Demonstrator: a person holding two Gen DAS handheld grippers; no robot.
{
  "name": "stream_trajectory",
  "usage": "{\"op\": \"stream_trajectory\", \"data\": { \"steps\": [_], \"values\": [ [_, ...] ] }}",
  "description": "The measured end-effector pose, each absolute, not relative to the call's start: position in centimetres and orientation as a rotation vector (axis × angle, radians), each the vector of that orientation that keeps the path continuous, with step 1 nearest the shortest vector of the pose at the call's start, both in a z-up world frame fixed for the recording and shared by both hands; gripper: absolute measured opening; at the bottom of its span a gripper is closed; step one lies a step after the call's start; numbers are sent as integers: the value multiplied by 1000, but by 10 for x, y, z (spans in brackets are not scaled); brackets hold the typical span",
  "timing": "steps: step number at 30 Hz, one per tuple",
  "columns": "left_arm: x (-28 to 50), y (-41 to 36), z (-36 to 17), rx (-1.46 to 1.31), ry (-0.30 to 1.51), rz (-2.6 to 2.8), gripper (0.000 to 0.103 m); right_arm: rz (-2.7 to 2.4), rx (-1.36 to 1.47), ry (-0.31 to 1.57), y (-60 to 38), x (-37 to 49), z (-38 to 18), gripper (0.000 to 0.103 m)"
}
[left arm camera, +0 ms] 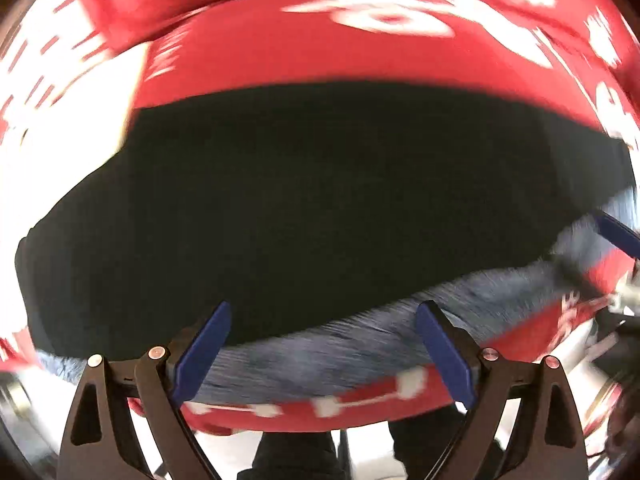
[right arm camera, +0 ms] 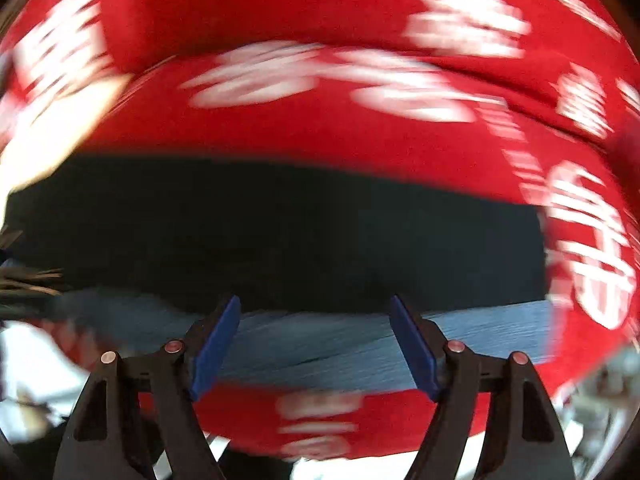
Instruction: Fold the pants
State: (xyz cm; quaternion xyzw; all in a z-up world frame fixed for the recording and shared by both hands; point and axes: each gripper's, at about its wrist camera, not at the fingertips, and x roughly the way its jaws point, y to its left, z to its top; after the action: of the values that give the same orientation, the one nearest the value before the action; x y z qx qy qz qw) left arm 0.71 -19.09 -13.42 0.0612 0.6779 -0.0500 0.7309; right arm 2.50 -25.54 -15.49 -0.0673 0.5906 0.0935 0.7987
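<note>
Left wrist view: the left gripper (left arm camera: pixel 323 354) is hovering with fingers spread and released above dark pants (left arm camera: pixel 304 200) lying flat on a red-and-white patterned cloth (left arm camera: pixel 320 52). Right wrist view: the right gripper (right arm camera: pixel 316 346) is hanging likewise released over the pants (right arm camera: pixel 280 232), their blue strip (right arm camera: pixel 320 344) showing between its fingers.

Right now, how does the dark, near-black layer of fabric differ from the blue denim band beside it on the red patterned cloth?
The dark, near-black fabric covers a wide area; the blue denim band is a narrow strip along its near edge. The dark fabric shows no texture; the denim band looks streaked, partly from blur. Both lie flat on the red patterned cloth, under open grippers; whether they are one garment cannot be told.
</note>
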Motion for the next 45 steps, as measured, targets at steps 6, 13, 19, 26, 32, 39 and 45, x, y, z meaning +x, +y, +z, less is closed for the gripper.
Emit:
{"op": "stream_trajectory", "data": {
  "steps": [6, 13, 19, 26, 32, 39, 45],
  "values": [
    [11, -156, -149, 88, 1525, -44, 102, 71, -117, 1272, -315, 37, -167, 85],
    [11, -101, -133, -73, 1557, 116, 102, -185, -102, 1292, -408, 45, -143, 86],
    [25, -164, -133, -44, 1529, -23, 102, 240, -98, 1251, -295, 47, -143, 86],
    [21, -108, -148, -26, 1543, 77, 103, 97, -138, 1270, -378, 43, -161, 94],
    [30, -89, -147, -73, 1580, 128, 103, -246, 86, 1363, -554, 33, -166, 102],
    [8, -150, -134, -6, 1555, 24, 103, -54, 13, 1273, -475, 12, -125, 99],
    [12, -162, -145, 5, 1525, -7, 103, 188, -92, 1287, -362, 29, -153, 99]
  ]
}}
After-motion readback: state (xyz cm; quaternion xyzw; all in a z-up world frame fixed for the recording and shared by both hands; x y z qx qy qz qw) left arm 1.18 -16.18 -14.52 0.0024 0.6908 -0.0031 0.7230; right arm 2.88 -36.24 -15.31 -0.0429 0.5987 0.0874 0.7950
